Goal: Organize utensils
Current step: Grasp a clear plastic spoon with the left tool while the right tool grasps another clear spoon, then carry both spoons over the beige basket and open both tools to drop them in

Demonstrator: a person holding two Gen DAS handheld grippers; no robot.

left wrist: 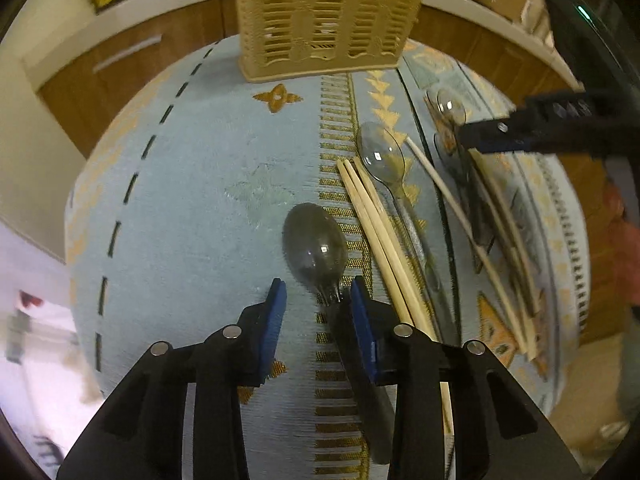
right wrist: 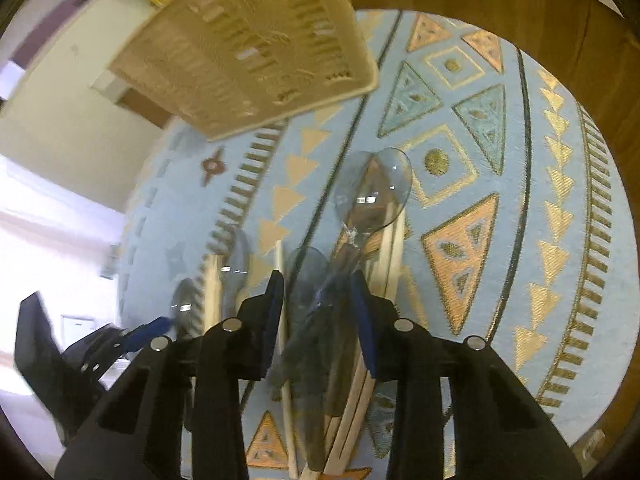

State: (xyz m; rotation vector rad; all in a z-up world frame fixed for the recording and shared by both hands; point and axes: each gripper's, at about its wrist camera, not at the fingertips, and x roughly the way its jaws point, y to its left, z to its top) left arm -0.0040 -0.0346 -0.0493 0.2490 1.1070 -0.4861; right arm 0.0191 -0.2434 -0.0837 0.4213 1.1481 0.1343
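Little was done: the slotted caddy (left wrist: 328, 20) stood at the bench's far edge, while spoons and chopsticks (left wrist: 380, 236) lay loose on the patterned cloth (left wrist: 180, 200). The left claw (left wrist: 316, 300) stood wide around a dark spoon (left wrist: 314, 242)'s neck. The right claw (right wrist: 318, 292) stood wide over a clear spoon (right wrist: 376, 192), gripping nothing.

Basket (left wrist: 332, 20) top cut off; right tool (right wrist: 318, 292) grip perhaps empty.

Pale-blue tablecloth (left wrist: 180, 200) (gold triangles); beige slatted basket (left wrist: 328, 20).
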